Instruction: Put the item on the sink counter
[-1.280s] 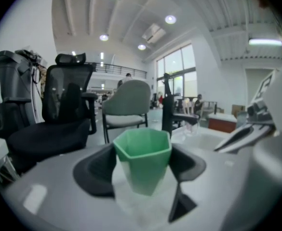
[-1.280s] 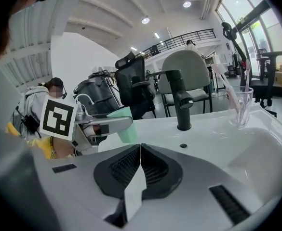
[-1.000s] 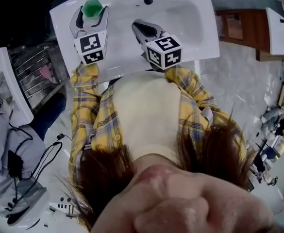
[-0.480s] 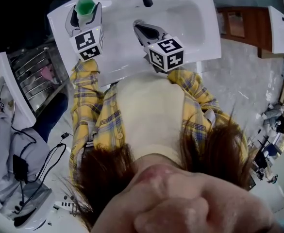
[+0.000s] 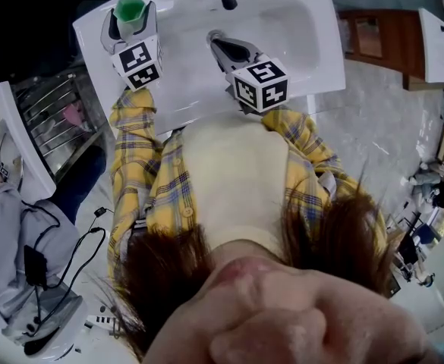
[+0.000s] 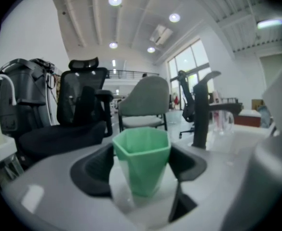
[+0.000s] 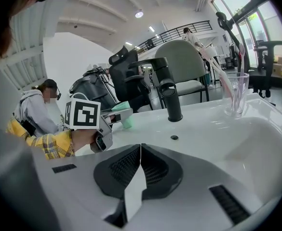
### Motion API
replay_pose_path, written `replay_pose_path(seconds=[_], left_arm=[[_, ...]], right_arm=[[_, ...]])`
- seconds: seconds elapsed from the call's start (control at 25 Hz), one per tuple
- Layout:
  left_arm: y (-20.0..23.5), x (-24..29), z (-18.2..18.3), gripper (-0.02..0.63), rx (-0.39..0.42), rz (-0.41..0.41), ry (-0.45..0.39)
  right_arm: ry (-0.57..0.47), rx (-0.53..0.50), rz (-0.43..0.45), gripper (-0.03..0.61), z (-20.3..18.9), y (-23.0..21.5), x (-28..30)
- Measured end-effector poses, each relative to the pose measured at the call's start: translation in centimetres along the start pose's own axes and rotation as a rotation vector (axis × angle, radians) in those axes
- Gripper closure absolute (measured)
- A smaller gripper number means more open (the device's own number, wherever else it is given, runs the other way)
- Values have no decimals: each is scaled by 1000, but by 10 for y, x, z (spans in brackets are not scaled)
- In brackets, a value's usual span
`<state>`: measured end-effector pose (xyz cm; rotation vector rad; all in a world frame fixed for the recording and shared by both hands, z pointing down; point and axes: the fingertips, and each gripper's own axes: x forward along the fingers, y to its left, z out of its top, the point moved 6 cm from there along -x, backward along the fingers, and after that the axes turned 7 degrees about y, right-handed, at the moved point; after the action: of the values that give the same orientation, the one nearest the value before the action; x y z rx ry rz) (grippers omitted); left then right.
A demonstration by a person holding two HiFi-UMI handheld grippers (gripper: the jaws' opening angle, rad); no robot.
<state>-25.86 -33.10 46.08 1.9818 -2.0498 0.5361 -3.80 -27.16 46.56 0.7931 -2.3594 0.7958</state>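
Note:
A green faceted cup sits between the jaws of my left gripper at the back left corner of the white sink counter. In the left gripper view the dark pads press both sides of the cup, which stands upright; I cannot tell if its base touches the counter. My right gripper hovers over the counter's front middle, jaws together with nothing in them. In the right gripper view the left gripper with the cup shows at the left.
A black faucet stands behind the basin. A clear glass with a toothbrush is at the back right. A metal rack and a seated person in grey are left; a wooden cabinet is right.
My left gripper has carried the green cup farther back and left, toward the counter's corner. The right gripper has hardly moved.

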Motion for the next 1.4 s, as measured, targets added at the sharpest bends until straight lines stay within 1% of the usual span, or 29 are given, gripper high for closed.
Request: replay_pose_path(seconds=[0.12, 0.24, 0.44, 0.76, 0.96, 1.04, 1.2, 1.4], left_arm=[[-1, 2, -1, 267, -16, 3, 18], [0, 6, 3, 256, -25, 2, 17], [8, 3, -8, 253, -63, -28, 30], [11, -24, -10, 253, -73, -42, 34], [-3, -49, -4, 253, -71, -45, 38], [-4, -54, -6, 253, -87, -48, 41], [-8, -71, -11, 253, -149, -87, 57], [-16, -92, -15, 253, -161, -148, 65]], right_arm=[[-2, 0, 0, 565, 2, -2, -2], [-7, 0, -3, 565, 6, -6, -2], [-6, -5, -2, 563, -2, 2, 6], [-22, -20, 8, 564, -9, 19, -1], [-46, -23, 8, 563, -8, 25, -26], [-57, -24, 5, 563, -8, 26, -28], [-69, 12, 23, 564, -11, 29, -32], [-86, 19, 20, 563, -11, 30, -36]])
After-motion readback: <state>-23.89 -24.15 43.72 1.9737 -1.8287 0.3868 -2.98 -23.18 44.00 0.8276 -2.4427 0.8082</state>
